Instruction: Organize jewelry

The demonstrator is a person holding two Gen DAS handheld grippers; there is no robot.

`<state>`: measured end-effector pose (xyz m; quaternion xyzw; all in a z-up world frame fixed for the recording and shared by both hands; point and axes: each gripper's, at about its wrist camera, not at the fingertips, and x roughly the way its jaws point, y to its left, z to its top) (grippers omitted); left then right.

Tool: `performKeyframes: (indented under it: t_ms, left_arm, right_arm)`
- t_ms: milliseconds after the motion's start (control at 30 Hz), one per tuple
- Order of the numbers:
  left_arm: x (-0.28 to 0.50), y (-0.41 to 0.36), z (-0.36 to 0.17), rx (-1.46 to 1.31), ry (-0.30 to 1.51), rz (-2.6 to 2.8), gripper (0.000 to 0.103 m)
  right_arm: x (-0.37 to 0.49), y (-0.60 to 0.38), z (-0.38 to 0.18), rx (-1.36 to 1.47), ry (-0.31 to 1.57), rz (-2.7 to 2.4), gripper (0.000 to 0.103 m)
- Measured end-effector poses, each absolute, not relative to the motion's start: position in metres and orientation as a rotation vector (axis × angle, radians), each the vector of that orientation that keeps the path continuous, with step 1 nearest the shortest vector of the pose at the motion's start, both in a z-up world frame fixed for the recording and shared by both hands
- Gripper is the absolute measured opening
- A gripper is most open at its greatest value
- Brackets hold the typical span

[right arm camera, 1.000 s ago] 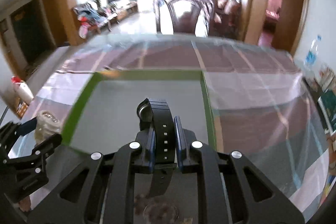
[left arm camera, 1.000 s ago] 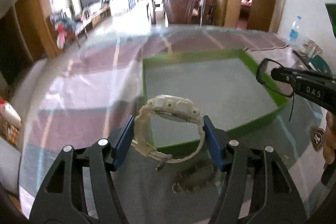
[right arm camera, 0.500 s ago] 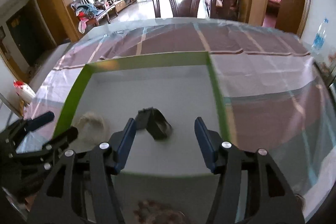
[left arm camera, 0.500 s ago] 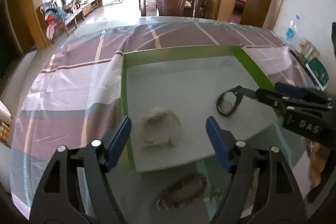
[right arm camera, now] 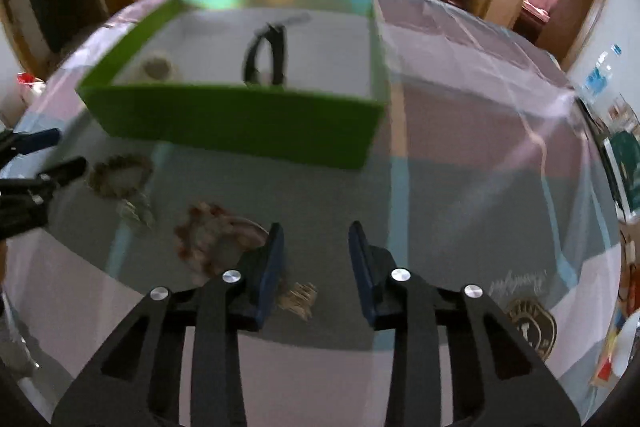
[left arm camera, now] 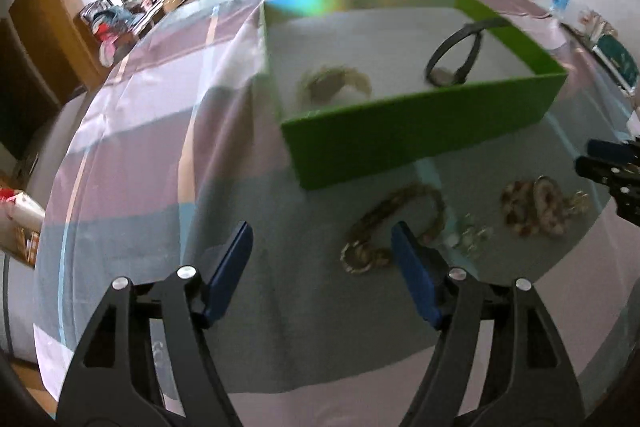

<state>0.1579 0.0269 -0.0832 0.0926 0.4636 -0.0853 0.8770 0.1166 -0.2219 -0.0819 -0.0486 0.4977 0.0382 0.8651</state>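
Here, my left gripper [left arm camera: 322, 253] and right gripper [right arm camera: 316, 253] hover open and empty above bracelets [left arm camera: 394, 223] beside the green box [left arm camera: 420, 131] holding two watches [left arm camera: 460, 51].

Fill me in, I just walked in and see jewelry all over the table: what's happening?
A person with a gripper in each hand is sorting jewelry into a green box. A white watch and a black watch lie inside it. The left gripper and right gripper are both open and empty, above the table. A brown bracelet, a reddish bracelet and a few small pieces remain outside.
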Motion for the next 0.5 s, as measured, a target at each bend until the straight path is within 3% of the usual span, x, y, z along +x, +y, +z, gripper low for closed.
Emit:
performKeyframes:
  t_ms: [500]
  left_arm:
    - [0.164,0.005,-0.105,0.203,1.035,-0.224,0.072]
  right_arm:
    - [0.136,-0.171,-0.11,-0.059,1.093,0.286,0.035]
